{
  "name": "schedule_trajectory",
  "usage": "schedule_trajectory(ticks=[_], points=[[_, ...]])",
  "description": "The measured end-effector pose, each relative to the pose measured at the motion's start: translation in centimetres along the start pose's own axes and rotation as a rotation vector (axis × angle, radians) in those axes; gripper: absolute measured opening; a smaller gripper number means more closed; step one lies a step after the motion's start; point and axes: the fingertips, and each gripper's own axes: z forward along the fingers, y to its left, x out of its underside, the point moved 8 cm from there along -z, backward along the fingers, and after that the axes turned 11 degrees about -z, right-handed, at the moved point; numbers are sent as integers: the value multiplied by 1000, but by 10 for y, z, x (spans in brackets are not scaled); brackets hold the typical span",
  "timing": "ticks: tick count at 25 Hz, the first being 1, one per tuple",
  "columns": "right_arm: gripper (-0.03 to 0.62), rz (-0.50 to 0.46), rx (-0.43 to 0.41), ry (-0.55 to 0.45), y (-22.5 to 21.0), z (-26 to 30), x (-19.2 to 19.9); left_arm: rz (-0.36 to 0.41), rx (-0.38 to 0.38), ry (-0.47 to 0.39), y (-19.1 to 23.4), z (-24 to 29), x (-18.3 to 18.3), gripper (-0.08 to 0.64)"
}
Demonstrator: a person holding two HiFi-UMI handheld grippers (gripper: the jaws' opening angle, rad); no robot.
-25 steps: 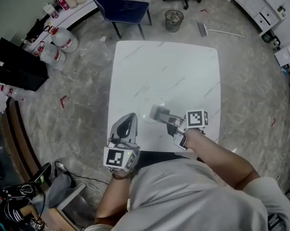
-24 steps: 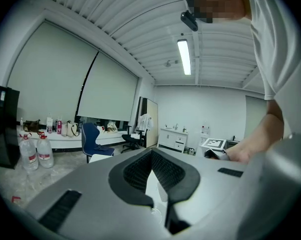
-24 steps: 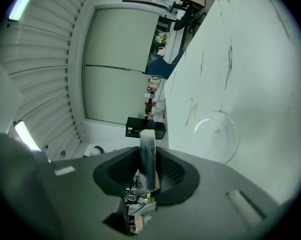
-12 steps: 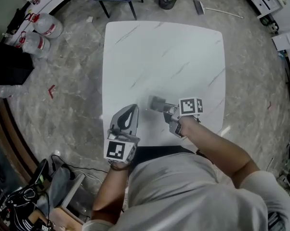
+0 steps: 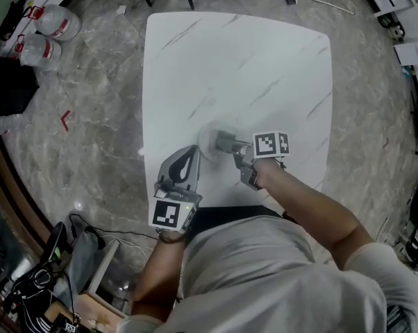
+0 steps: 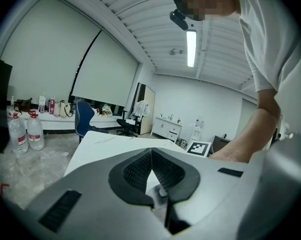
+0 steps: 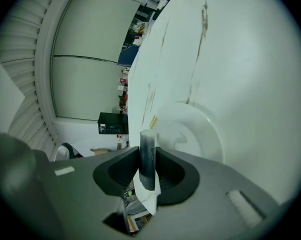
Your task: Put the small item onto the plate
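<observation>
R gripper (image 7: 147, 156) pinches item (image 7: 146, 138) mid-body, just over plate (image 7: 206, 134). Looks light, stiff, w/ floppy paper tag (image 7: 148, 200); hold body, not tag. L gripper (image 6: 150, 160) near-left, jaws together, empty.

Head view looks steeply down; both gripper views skim the table (image 5: 230, 68).

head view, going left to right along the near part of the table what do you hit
left hand-held gripper, shut with nothing in it → white plate → small grey item → right hand-held gripper, shut on that item
</observation>
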Motion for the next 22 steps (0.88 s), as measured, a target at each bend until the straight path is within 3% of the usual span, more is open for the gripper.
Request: schedule_trajectory(ticks=[10,16,22], points=[[108,-5,75,56,-10,7,6,-51,-7,3,12,0,8,6],[164,-35,124,88,-7,5,10,-70,6,13,13,0,11,6],[206,15,145,74,1,-1,11,-80,16,11,8,-4,12,6]])
